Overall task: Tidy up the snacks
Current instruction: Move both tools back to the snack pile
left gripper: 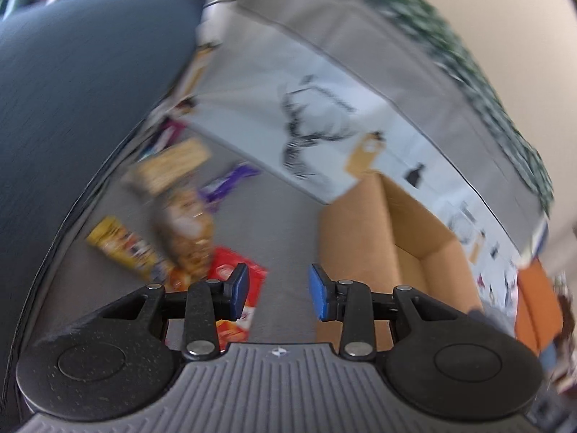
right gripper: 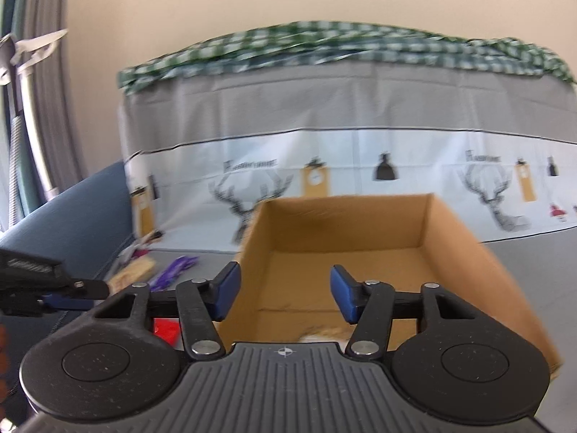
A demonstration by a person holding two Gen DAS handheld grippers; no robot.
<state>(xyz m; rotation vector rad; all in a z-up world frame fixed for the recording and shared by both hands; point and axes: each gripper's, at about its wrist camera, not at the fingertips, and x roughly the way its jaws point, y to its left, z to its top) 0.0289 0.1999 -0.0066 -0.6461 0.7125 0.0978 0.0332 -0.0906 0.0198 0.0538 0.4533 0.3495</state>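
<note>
Left wrist, red snack packet (left gripper: pixel 230 270) behind left fingers (left gripper: pixel 239 290)

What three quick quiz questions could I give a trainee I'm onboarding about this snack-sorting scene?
1. True or false: the cardboard box has its top open.
2. Which gripper faces the loose snacks: left gripper or right gripper?
3. What colour is the snack packet nearest the left gripper?

Key:
1. True.
2. Left gripper.
3. Red.
</note>
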